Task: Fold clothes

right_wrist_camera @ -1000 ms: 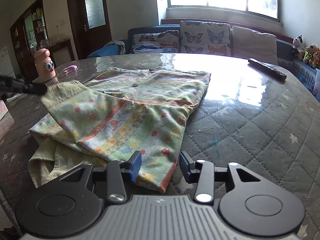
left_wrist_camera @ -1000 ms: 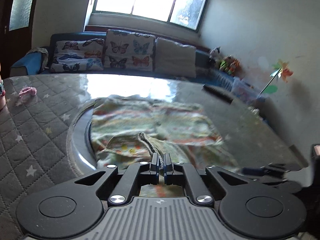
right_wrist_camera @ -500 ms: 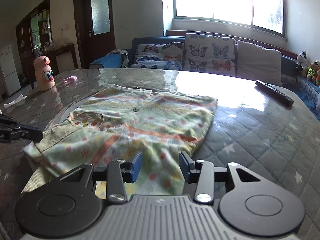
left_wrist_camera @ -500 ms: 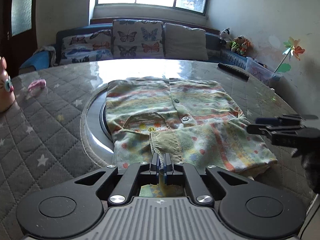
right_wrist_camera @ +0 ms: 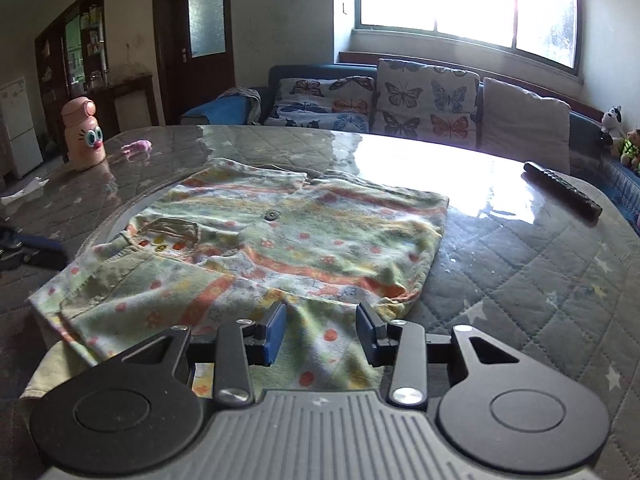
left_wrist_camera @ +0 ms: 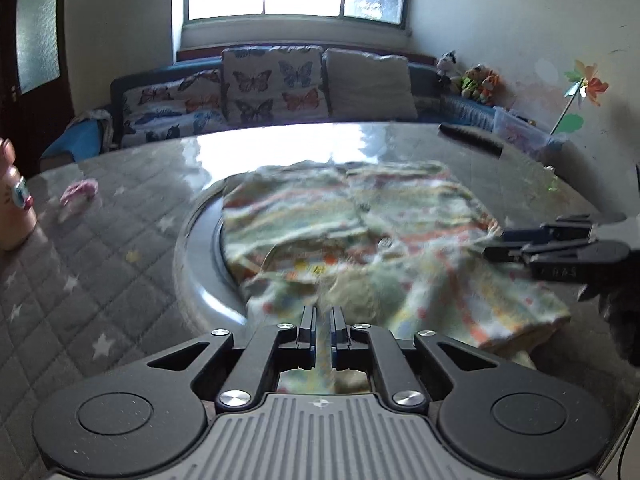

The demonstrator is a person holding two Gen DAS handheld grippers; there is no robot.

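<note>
A small green garment (right_wrist_camera: 320, 240) with orange stripes and dots lies on the round table, buttoned front up. One sleeve is folded across it, its ribbed cuff (right_wrist_camera: 100, 284) resting flat near the left edge. In the left wrist view the garment (left_wrist_camera: 360, 216) is blurred. My left gripper (left_wrist_camera: 323, 316) sits at the garment's near edge with its fingers a narrow gap apart and nothing held. From the right wrist view it (right_wrist_camera: 56, 254) is just off the cloth. My right gripper (right_wrist_camera: 320, 332) is open over the near hem, and it (left_wrist_camera: 496, 242) reaches in from the right.
A pink cartoon bottle (right_wrist_camera: 83, 136) and a small pink item (right_wrist_camera: 138, 147) stand at the table's far left. A black remote (right_wrist_camera: 562, 194) lies at the far right. The garment rests partly on a raised turntable rim (left_wrist_camera: 192, 280). A cushioned sofa (right_wrist_camera: 432, 100) runs behind the table.
The left gripper brought the sleeve cuff across and down onto the garment, then parted its fingers; the cuff now lies flat. The right gripper stayed open near the hem.
</note>
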